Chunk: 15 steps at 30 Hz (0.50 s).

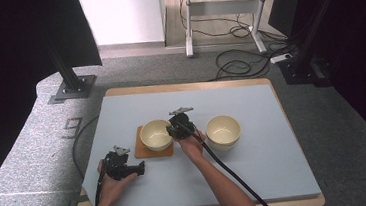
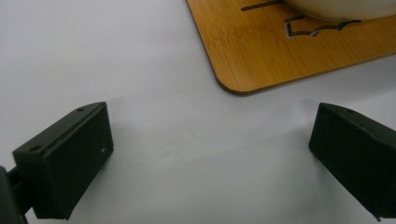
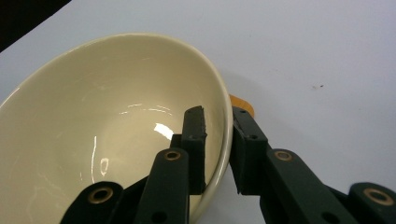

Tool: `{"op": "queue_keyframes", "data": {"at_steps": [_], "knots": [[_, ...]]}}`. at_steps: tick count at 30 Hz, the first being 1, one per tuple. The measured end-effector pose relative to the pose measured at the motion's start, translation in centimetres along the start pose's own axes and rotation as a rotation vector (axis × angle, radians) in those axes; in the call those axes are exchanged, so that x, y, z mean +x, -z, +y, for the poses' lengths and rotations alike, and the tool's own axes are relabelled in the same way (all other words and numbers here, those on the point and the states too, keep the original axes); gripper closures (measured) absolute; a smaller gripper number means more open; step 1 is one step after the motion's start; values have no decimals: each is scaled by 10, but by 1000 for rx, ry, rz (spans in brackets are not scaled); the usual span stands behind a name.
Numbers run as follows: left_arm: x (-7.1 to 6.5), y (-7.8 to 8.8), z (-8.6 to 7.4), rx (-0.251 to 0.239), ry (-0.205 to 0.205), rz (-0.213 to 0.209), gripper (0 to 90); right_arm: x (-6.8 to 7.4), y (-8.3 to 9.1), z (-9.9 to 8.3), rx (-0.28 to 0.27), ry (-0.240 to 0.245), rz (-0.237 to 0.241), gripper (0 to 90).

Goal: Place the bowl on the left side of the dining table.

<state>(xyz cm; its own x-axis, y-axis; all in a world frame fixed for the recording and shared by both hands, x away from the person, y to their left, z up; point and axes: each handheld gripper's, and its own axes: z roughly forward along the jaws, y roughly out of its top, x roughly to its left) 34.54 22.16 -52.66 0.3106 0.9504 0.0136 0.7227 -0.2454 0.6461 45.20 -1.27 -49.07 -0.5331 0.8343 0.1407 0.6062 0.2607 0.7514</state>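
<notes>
Right gripper (image 3: 218, 149) clamps the cream bowl's (image 3: 107, 121) rim, steadying it on the wooden mat (image 1: 154, 149); left gripper (image 2: 210, 154) waits open nearby.

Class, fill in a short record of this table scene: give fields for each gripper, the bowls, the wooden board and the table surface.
right gripper: shut on the rim of the cream bowl, one jaw inside, one outside
left gripper: open, jaws wide apart above the mat, holding nothing
cream bowl: sits on the wooden board
second bowl: cream, stands alone on the mat, on the person's right
table surface: pale blue-grey mat over a wooden table
</notes>
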Motion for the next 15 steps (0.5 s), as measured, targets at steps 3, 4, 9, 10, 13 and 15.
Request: {"op": "queue_keyframes", "data": {"at_steps": [3, 4, 9, 10, 13, 15], "knots": [[0, 0, 0, 0, 0, 0, 0, 0, 0, 0, 0, 10, -1, 765], [0, 0, 0, 0, 0, 0, 0, 0, 0, 0, -1, 9, 2, 765], [0, 0, 0, 1, -1, 0, 0, 0, 3, 0, 4, 29, 3, 580], [0, 0, 0, 2, -1, 0, 0, 0, 4, 0, -1, 36, 0, 518], [0, 0, 0, 2, -1, 0, 0, 0, 11, 2, -11, 23, 18, 429], [0, 0, 0, 2, -2, 2, 0, -1, 18, 3, -25, 33, 24, 410]]}}
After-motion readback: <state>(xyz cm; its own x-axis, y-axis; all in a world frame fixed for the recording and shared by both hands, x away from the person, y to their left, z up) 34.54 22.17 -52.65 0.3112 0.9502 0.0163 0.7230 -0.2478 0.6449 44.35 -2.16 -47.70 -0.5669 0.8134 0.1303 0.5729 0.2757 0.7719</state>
